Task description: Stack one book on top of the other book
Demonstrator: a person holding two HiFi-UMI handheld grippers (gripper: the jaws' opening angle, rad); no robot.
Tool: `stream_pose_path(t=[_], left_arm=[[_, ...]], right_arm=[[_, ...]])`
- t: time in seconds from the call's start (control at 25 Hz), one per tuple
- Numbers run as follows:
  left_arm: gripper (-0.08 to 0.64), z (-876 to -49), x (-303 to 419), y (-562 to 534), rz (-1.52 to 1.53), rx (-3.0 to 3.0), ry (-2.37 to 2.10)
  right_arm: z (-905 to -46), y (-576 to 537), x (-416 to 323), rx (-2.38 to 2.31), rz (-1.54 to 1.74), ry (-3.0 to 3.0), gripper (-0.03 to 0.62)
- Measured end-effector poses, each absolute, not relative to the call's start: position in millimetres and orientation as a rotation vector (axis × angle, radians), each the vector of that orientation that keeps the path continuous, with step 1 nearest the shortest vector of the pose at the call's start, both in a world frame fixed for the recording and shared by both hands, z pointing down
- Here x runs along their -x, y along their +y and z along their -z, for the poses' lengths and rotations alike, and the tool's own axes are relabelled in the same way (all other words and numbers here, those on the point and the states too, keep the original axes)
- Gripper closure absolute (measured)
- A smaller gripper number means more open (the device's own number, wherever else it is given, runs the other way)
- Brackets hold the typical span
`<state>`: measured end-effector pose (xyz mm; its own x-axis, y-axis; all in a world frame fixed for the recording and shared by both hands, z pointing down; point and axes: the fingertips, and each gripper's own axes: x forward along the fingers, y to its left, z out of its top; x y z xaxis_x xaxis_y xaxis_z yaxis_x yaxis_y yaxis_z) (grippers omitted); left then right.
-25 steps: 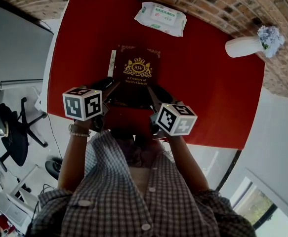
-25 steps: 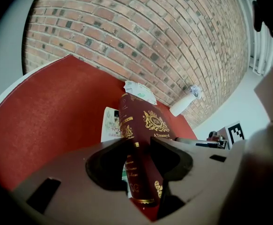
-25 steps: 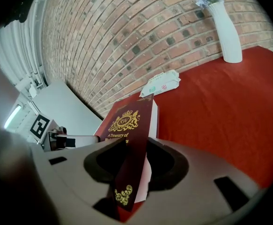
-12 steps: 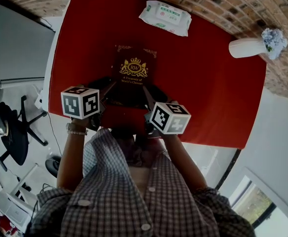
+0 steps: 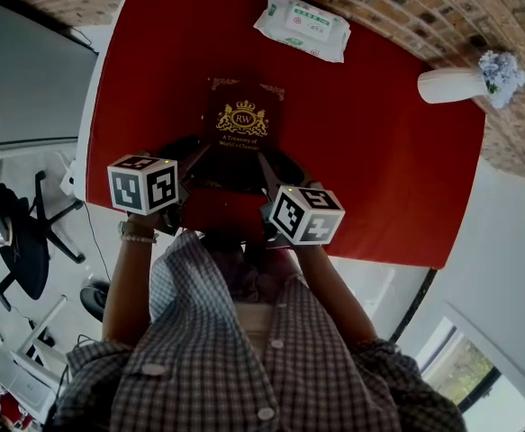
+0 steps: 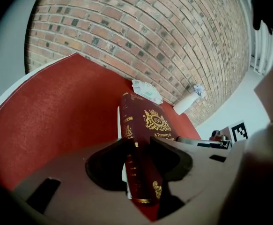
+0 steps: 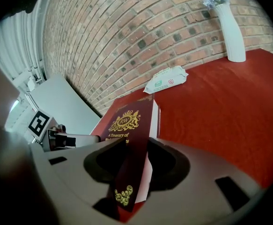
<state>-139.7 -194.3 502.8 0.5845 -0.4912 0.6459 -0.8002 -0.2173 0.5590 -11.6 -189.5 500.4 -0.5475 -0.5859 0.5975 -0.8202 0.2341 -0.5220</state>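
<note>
Two grippers: my left gripper [image 6: 138,149] and right gripper [image 7: 136,149] each pinch one near corner of the book [image 5: 244,124]. The jaws press on its covers, so both are clamped on it.
Where the book is: on my side of the wipes [image 5: 303,27], over the red cloth [image 5: 154,79]. Its far end points toward the wipes, but there is a gap of cloth between them.
Other book: I see only a thin pale strip [image 6: 120,121] just beside the spine, nearer to me than the wipes. I cannot tell if it is the second book.
Worry one: I hold a thick, heavy-looking book by just two corners. I think it could slip or droop if one grip goes loose.
Worry two: if one hand lets go before the other, the book could twist. Then it would land crooked and the stack would not sit flat.
Worry three: a hard push toward the wipes could slide the book off whatever is under it.
Vase [image 5: 447,85]: it is far off to the right of the wipes, so I think it is safe.
How the book looks: it has a dark red hard cover with a gold crown crest and gold words under it. There are gold curls at the corners, gold bands on the spine and white pages.
</note>
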Motion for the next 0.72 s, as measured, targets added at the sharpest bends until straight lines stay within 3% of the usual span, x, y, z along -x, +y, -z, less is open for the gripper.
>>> stream_pose_path(t=[0.44,0.72], left_arm=[[0.402,-498,140,-194,-0.414,-1.898,-1.085],[0.419,-484,144,-195,-0.406,-1.937,-1.125]], right_arm=[[-500,-190,4,-1.329,-1.207,-2.216,0.407],[-493,-192,-6,-1.363,-1.132,-2.219,0.452]])
